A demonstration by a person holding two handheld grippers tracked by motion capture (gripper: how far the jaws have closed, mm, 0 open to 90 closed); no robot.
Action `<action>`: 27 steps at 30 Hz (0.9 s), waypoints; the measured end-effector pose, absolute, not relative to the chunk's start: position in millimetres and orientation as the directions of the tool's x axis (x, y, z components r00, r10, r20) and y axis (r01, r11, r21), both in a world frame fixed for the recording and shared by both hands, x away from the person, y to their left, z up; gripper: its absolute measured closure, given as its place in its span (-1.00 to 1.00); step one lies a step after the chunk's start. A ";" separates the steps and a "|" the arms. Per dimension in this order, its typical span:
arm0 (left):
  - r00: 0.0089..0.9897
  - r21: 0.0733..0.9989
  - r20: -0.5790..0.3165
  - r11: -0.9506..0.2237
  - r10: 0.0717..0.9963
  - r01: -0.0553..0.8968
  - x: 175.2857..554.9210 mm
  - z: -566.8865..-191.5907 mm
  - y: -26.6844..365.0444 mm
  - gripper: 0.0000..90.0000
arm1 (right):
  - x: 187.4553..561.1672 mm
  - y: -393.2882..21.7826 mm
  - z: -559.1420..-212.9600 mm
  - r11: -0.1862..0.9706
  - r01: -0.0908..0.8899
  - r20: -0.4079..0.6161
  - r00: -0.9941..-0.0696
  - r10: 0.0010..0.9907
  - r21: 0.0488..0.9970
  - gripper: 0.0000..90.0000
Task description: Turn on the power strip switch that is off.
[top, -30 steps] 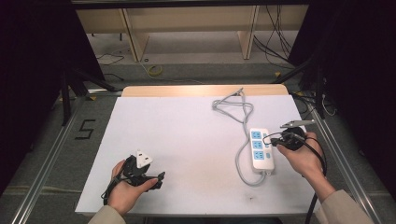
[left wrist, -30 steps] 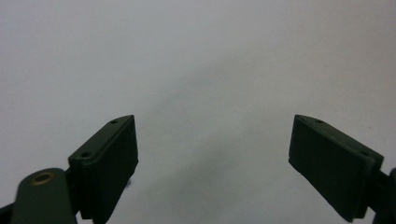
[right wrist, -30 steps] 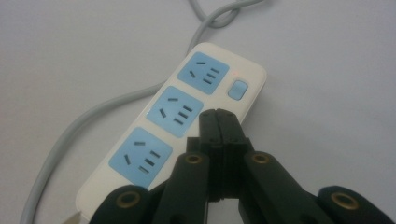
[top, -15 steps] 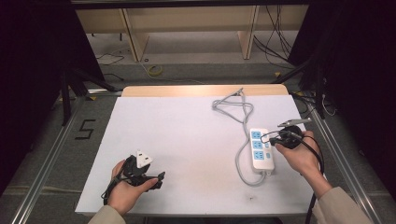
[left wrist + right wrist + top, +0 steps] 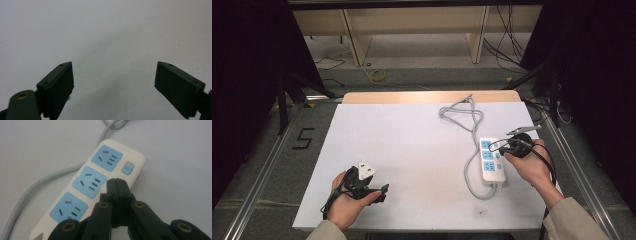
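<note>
a: right hand-held gripper (image 5: pixel 501 145), high view: it sits over the right edge of the power strip (image 5: pixel 491 161), near the end where the grey cable (image 5: pixel 472 150) leaves toward the far side of the desk (image 5: pixel 412 150). the strip lies flat on the right half of the desk, its long side running away from the person. the left hand-held gripper (image 5: pixel 379 192) rests low near the front left corner, well apart from the strip.

b: purpose of that split?

a: judged from position, the right unit does the work and the left is parked clear of it.

b: left gripper view?

a: left hand-held gripper (image 5: pixel 113 82): jaws stand wide apart with nothing between them, over bare white desk (image 5: pixel 105 32). open and idle.

b: right gripper view?

a: right hand-held gripper (image 5: pixel 117 186): jaws pressed together, nothing held. the closed tip lies over the power strip (image 5: pixel 75 195) beside the middle of its three blue sockets and just below the blue switch (image 5: pixel 127 168). whether the tip touches the casing cannot be told.

b: why closed?

a: probable reason: shut jaws form one narrow point, suited to pressing a small rocker switch rather than grasping. a small red light (image 5: pixel 127 158) shows beside the switch.
</note>
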State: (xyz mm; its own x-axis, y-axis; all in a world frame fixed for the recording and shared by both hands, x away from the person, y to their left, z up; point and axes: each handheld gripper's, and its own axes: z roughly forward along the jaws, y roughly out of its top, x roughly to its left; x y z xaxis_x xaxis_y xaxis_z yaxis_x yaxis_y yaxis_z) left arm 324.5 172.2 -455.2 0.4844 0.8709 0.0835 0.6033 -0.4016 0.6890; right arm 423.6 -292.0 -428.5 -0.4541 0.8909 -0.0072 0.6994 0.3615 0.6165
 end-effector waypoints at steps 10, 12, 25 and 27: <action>0.485 0.689 0.084 -0.402 0.871 0.603 324.4 -455.2 172.1 -0.66 | 428.6 -287.7 -430.8 0.368 0.703 -0.008 -0.458 0.889 0.608 1.00; 0.487 0.687 0.086 -0.405 0.869 0.604 324.4 -455.0 172.5 -0.66 | 429.7 -286.8 -431.6 0.369 0.704 -0.009 -0.458 0.889 0.607 1.00; 0.488 0.687 0.087 -0.407 0.868 0.601 324.5 -455.2 172.4 -0.66 | 435.4 -284.4 -435.9 0.374 0.715 -0.010 -0.457 0.890 0.591 1.00; 0.488 0.687 0.087 -0.407 0.868 0.602 324.5 -455.3 172.3 -0.66 | 436.1 -284.4 -436.6 0.373 0.718 -0.008 -0.456 0.890 0.587 1.00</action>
State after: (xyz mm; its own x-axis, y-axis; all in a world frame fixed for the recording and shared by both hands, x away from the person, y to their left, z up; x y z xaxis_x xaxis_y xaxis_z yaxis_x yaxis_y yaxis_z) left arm 324.5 172.3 -455.3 0.4883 0.8684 0.0869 0.6015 -0.4070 0.6874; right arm 436.1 -284.4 -436.6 -0.4561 0.8899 -0.0079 0.7181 0.3733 0.5874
